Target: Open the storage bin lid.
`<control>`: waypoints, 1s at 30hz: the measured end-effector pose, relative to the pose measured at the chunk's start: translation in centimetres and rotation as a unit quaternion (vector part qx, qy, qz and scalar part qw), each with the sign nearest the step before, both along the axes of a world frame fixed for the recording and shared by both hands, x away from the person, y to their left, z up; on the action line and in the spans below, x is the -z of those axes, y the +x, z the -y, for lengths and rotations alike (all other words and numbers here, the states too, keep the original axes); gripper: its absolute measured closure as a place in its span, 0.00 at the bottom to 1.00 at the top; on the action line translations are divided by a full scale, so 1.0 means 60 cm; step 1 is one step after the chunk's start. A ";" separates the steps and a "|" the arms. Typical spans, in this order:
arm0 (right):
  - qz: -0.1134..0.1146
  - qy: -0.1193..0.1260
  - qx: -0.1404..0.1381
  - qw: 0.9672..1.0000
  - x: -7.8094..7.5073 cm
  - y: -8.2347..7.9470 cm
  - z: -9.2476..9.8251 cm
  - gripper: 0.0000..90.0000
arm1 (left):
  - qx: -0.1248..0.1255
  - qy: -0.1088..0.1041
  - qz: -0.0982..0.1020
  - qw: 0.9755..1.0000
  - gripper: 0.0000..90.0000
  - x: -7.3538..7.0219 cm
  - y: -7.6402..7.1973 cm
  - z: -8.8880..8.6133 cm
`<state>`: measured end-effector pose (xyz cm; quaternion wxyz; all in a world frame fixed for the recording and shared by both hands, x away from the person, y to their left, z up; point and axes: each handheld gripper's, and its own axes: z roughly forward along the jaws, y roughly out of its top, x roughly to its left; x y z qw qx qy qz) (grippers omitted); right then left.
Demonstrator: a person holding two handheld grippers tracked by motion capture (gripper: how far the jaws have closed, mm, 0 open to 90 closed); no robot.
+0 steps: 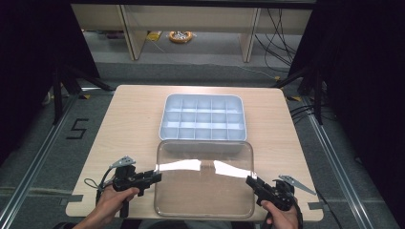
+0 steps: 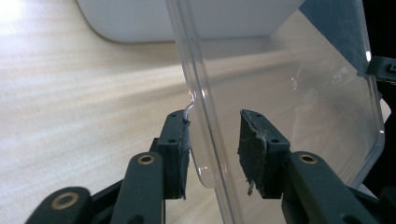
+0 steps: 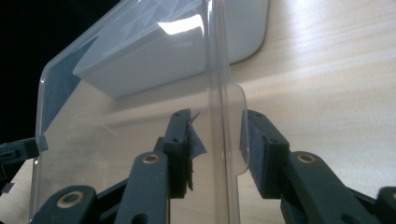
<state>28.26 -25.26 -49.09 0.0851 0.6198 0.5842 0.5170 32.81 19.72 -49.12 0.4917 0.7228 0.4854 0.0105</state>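
Pinching the clear lid's (image 1: 204,191) side edges in left gripper (image 1: 155,177) and right gripper (image 1: 250,182), holding level, squaring it over the far compartment tray (image 1: 203,98).

In the left gripper view, the clear plastic lid (image 2: 280,93) runs off the top and bottom of the picture, so its full shape cannot be seen. The pale blue plastic tray with many small boxes (image 2: 187,18) is cut off at the top there. In the right gripper view, the same lid (image 3: 130,116) runs off the bottom. From above, the person's hands and arms are cut off at the bottom edge. The small round orange thing on the floor (image 1: 180,36) is too small to tell.
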 end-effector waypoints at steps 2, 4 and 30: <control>-0.011 -0.009 0.002 1.000 0.004 -0.002 0.002 0.71 | 0.001 0.001 -0.002 1.000 0.69 0.004 -0.002 0.004; -0.013 -0.006 0.002 1.000 0.006 -0.003 0.003 0.71 | 0.004 0.005 -0.005 1.000 0.68 0.007 -0.003 0.005; -0.050 -0.021 -0.016 0.998 0.031 0.004 -0.001 0.68 | 0.029 0.052 -0.025 0.998 0.62 0.026 -0.004 0.009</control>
